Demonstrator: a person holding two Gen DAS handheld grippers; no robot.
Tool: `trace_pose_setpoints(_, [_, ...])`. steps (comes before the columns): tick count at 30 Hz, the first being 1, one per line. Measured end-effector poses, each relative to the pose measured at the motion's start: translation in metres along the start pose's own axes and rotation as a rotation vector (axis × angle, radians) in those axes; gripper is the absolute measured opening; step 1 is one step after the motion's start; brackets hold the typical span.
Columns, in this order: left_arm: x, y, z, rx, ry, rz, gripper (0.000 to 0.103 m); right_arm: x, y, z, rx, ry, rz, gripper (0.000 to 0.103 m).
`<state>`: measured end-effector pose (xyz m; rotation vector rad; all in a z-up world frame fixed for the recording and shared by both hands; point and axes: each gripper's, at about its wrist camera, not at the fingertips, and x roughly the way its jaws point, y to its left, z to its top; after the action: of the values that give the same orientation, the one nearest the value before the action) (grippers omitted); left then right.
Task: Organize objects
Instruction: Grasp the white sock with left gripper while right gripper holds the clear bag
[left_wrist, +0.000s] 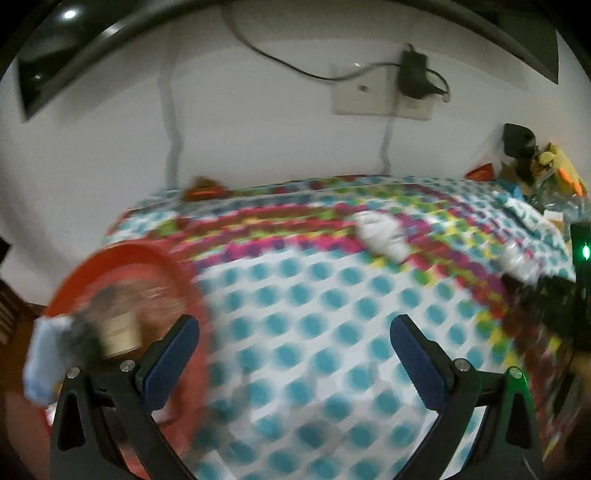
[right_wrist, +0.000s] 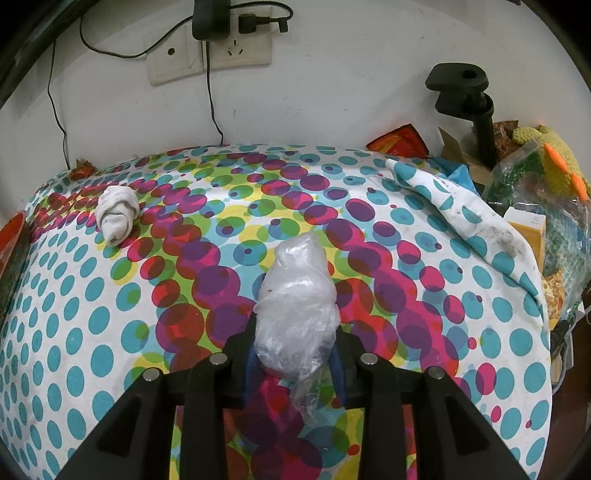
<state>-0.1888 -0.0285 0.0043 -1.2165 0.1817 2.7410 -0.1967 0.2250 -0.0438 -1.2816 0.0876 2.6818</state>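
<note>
The crumpled clear plastic bag (right_wrist: 297, 295) sits pinched between the closed jaws of the right claw (right_wrist: 295, 363), held just above the dotted cloth (right_wrist: 406, 332) that covers the counter. The left claw (left_wrist: 295, 365) stands wide open with nothing between its blue pads (left_wrist: 173, 365), hanging over the near part of the cloth; its view is badly blurred. At the near left edge of that view is a red basin (left_wrist: 122, 266) with a few things already in it, among them what looks like a pale blue cloth (left_wrist: 42, 354), though the blur hides what exactly they are. A rolled white sock (right_wrist: 117, 214) lies loose on the far left of the cloth, well apart from both claws. Judging by this, sorting is partly done: some items seem binned, the bag is in hand but not placed, and the sock remains to be collected. Clutter is piled at the far right edge.
</note>
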Motion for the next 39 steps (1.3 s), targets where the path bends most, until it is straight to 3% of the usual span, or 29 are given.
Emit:
trace_pose_setpoints(8, [0.078, -0.056, 0.055, -0.069, 0.058, -0.087, 0.103, 0.000, -0.001, -0.001, 0.011, -0.001, 0.013, 0.034])
trace_pose_setpoints(16, [0.132, -0.061, 0.069, -0.128, 0.117, -0.061, 0.101, 0.000, -0.006, 0.000, 0.034, -0.004, 0.046, 0.034])
trace_pose_setpoints(17, [0.135, -0.062, 0.069, -0.125, 0.120, -0.058, 0.099, 0.000, -0.007, 0.000, 0.034, -0.004, 0.046, 0.034])
trace_pose_setpoints(20, [0.142, -0.067, 0.070, -0.108, 0.126, -0.055, 0.074, 0.000, -0.008, -0.001, 0.042, -0.006, 0.055, 0.034])
trace_pose_setpoints(23, [0.150, -0.073, 0.068, -0.084, 0.147, -0.059, 0.064, 0.000, -0.010, -0.001, 0.058, -0.008, 0.074, 0.034])
trace_pose_setpoints(26, [0.149, -0.078, 0.066, -0.075, 0.133, -0.088, 0.045, 0.000, -0.010, -0.001, 0.059, -0.008, 0.076, 0.034])
trace_pose_setpoints(29, [0.144, -0.085, 0.066, -0.034, 0.116, -0.057, 0.041, 0.000, -0.012, -0.001, 0.059, -0.008, 0.076, 0.034])
trace_pose_setpoints(39, [0.121, -0.093, 0.058, 0.041, 0.113, -0.074, 0.039, 0.000, -0.010, -0.002, 0.043, -0.006, 0.057, 0.034])
